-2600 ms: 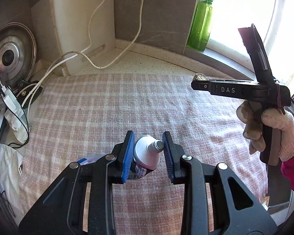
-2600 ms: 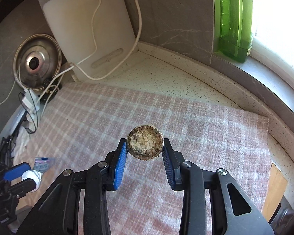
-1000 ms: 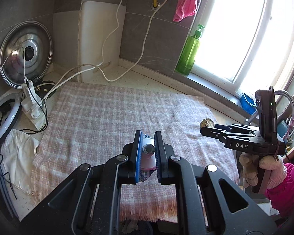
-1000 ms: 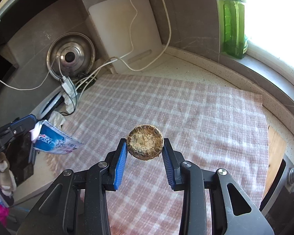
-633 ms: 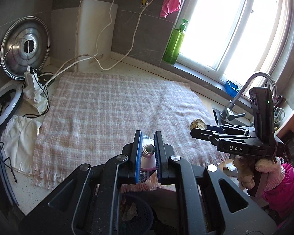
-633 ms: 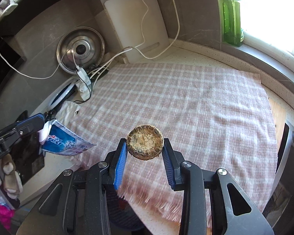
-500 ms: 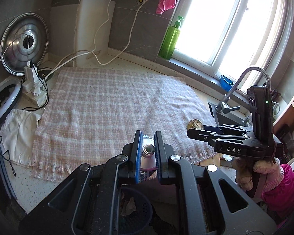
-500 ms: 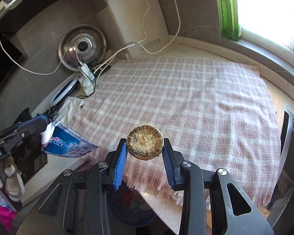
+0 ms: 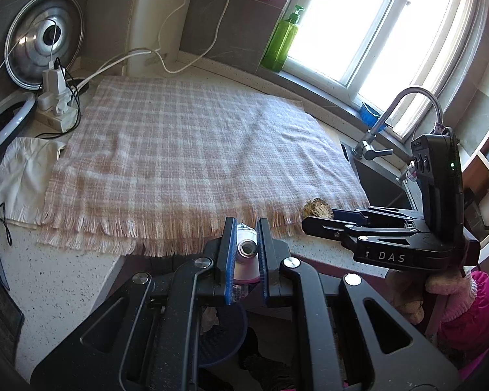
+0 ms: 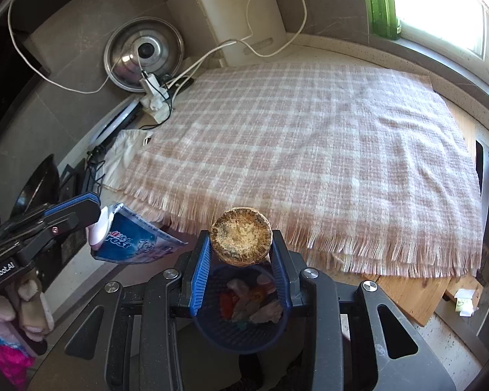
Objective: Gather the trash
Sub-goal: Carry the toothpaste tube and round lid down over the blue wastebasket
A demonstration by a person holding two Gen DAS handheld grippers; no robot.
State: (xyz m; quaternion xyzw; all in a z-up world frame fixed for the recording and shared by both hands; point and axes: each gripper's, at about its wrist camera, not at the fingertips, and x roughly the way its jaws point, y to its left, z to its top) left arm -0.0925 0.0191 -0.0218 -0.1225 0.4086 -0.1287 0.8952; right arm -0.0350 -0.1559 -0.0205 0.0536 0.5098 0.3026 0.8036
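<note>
My left gripper (image 9: 244,251) is shut on a toothpaste tube (image 9: 246,254), white cap end up; in the right wrist view the gripper (image 10: 93,215) holds the blue tube (image 10: 133,242) out past the counter's front edge. My right gripper (image 10: 241,244) is shut on a round brown crusty lump (image 10: 241,236), directly above a dark blue mesh trash bin (image 10: 241,332) that holds several scraps. In the left wrist view the right gripper (image 9: 313,216) holds the lump (image 9: 318,208) at the cloth's fringe, and the bin (image 9: 221,342) sits below my fingers.
A pink plaid cloth (image 10: 309,150) covers the counter. A pot lid (image 9: 44,52), power strip with cables (image 9: 57,104) and white rag (image 9: 22,176) lie at the left. A green bottle (image 9: 282,44) stands on the sill. A faucet (image 9: 404,110) and sink are at the right.
Both grippers have drawn back off the cloth and past the counter's front edge. The trash bin has come into view below them. Both still hold their items.
</note>
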